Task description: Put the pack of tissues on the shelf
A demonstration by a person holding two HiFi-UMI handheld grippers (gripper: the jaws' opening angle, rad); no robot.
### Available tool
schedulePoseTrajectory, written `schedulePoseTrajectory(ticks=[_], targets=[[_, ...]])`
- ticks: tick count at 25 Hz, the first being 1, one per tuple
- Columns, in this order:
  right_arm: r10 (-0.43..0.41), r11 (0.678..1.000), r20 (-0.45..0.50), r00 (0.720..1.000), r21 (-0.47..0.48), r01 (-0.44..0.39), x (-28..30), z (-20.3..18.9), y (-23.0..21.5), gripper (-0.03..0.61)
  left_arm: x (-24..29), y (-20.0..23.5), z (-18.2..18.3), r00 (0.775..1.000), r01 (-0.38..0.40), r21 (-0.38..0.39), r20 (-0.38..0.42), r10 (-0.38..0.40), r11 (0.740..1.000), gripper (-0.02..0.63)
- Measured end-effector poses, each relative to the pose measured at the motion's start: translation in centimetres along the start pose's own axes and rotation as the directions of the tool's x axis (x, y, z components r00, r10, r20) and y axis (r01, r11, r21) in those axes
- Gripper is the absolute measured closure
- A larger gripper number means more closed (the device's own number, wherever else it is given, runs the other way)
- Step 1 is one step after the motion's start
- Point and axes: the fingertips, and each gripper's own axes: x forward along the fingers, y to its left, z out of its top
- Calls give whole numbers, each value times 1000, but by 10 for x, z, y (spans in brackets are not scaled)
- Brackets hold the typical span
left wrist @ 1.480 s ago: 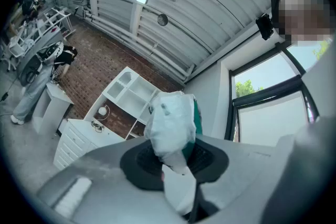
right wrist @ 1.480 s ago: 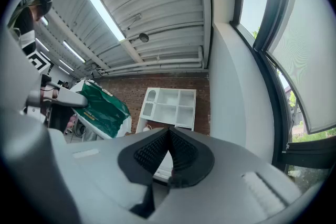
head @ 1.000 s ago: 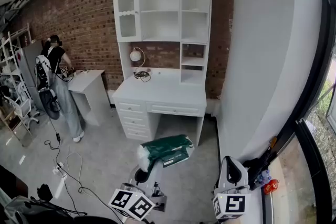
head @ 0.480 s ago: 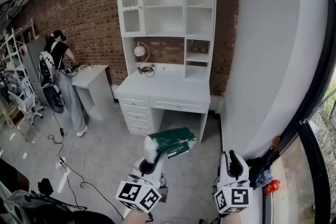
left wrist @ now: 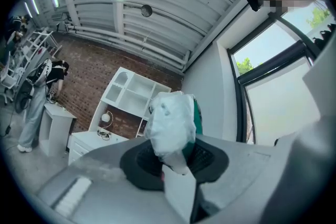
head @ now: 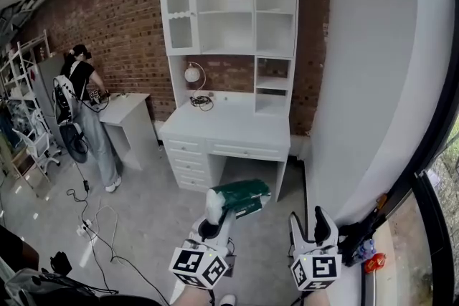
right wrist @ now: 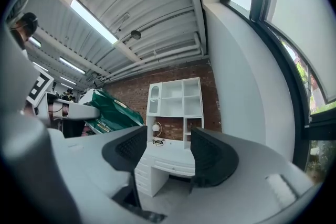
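A green and white pack of tissues [head: 239,197] hangs in front of me, with my left gripper [head: 214,215] shut on its white end [left wrist: 170,126]. The same pack [right wrist: 107,111] shows at the left of the right gripper view. My right gripper [head: 308,224] is low at the right, its jaws opening with nothing between them [right wrist: 165,152]. The white shelf unit [head: 231,13] stands on a white desk [head: 228,129] against the brick wall ahead, its compartments bare.
A small lamp [head: 191,74] and a cable [head: 201,102] sit on the desk. A person [head: 86,107] stands at a small white table [head: 128,118] on the left. Cables [head: 93,222] lie on the floor. A white wall [head: 373,68] and window frame [head: 423,154] rise at the right.
My right gripper's jaws have gone from shut to wide apart. Both grippers and the pack have come closer to the desk, which now looms larger in the head view.
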Motion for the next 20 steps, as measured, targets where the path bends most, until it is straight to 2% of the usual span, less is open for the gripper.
schedulePoseTrajectory(ticks=[8,20], targets=[[-40,999,-7,999,-9,40,55,-11,-8,313,49,38,-4,1000,27,-33,-7,-28,999,515],[-85,996,26,996,-32,86,156,-8,0,313,130,116,24,997,66,-74,36,-64,995,515]])
